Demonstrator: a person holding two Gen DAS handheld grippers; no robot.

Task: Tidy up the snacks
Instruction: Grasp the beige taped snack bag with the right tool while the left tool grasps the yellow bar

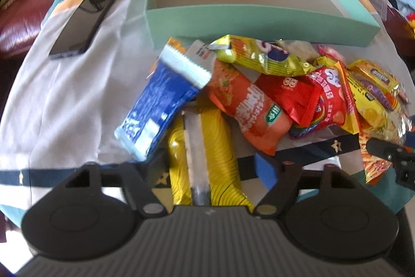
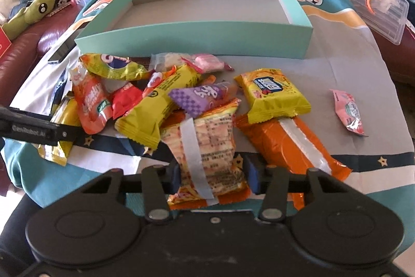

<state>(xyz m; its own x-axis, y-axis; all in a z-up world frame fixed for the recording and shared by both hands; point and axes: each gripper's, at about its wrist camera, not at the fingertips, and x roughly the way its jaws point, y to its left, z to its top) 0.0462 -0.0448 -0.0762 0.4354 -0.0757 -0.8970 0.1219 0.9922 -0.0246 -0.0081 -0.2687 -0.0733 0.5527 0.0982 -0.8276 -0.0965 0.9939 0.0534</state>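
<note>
Your left gripper (image 1: 207,170) pinches the gold packet (image 1: 205,147); your right gripper (image 2: 211,173) squeezes the pale noodle packet (image 2: 207,147). The teal box (image 2: 197,40) behind sits empty, so the whole snack pile (image 2: 160,95) remains.

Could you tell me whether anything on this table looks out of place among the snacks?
Yes: a dark phone lies on the cloth left of the empty green box, the only non-snack there. One pink packet also sits alone, right of the heap. No snack is in the box yet.
</note>
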